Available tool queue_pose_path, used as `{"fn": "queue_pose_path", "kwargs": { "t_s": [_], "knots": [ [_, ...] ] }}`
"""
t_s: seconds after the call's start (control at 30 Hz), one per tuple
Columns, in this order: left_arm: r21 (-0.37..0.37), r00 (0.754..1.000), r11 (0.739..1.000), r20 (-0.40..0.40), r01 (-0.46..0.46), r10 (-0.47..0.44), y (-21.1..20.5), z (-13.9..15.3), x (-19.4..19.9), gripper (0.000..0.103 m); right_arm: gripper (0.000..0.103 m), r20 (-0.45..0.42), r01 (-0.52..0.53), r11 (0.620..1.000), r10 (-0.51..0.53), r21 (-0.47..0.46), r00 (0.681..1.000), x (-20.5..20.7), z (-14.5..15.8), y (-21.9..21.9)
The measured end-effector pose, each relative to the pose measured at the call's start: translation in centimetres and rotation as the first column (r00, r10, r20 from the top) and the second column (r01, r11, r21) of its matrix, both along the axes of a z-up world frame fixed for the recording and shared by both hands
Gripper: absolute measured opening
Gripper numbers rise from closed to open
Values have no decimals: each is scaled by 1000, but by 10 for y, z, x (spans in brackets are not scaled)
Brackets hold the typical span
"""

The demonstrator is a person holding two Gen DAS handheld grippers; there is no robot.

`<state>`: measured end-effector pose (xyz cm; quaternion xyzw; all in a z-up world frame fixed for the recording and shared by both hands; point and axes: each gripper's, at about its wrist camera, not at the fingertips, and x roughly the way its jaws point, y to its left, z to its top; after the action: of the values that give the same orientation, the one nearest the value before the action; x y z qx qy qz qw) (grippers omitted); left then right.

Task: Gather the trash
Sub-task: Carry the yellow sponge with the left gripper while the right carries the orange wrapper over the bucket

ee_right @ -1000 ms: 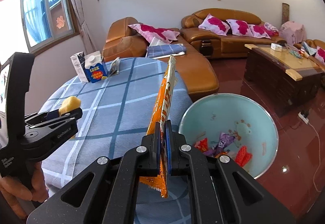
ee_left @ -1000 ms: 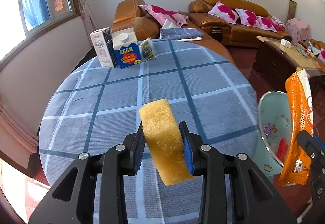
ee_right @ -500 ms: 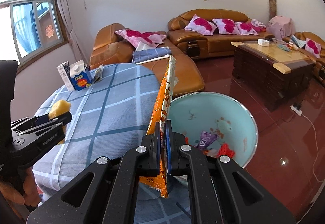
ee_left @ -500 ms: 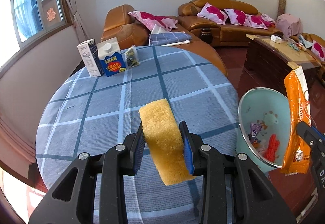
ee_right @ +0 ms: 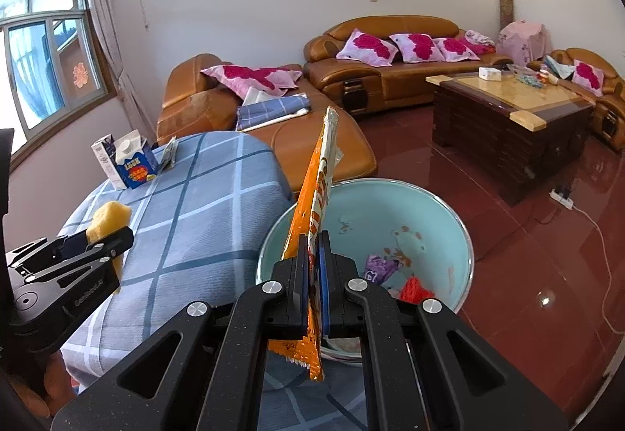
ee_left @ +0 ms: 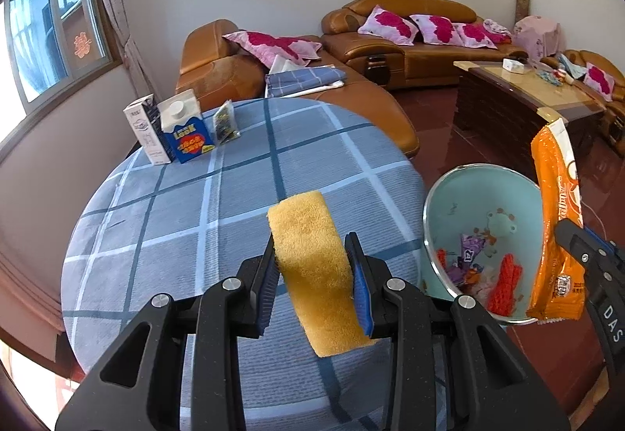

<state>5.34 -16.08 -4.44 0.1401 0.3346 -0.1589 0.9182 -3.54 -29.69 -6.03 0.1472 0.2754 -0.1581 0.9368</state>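
Compared with 1 s ago: both views swung toward the bin (ee_right: 449, 220), which now fills far more of the right wrist view and sits fully visible in the left one. Looks like both hands carried over to the table (ee_left: 234, 204) edge.

Right gripper (ee_right: 312, 247) clamped tight on the orange wrapper (ee_right: 318, 173), held upright, lower end hanging at the bin's near rim. Left gripper (ee_left: 312, 255) pinching the yellow sponge (ee_left: 312, 259), above the tablecloth, just beside the bin. Grip unchanged on both.

Bin already holding several wrappers. 2 cartons (ee_left: 168, 130) plus a small packet (ee_left: 225, 123) left at the table's far side.

Likely next: wrapper further over the opening, then release. Risk: long wrapper catching on the rim.
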Motion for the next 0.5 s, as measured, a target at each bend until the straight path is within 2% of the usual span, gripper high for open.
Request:
{"fn": "queue_pose_path", "kwargs": {
  "t_s": [0.33, 0.5],
  "knots": [
    [-28, 997, 997, -27, 65, -66, -32, -2, 5, 33, 6, -8, 70, 997, -70, -26, 998, -4, -2, -23],
    [-19, 995, 995, -22, 96, -96, -48, -2, 4, 33, 6, -12, 126, 991, -126, -42, 992, -8, -6, -41]
  ]
}}
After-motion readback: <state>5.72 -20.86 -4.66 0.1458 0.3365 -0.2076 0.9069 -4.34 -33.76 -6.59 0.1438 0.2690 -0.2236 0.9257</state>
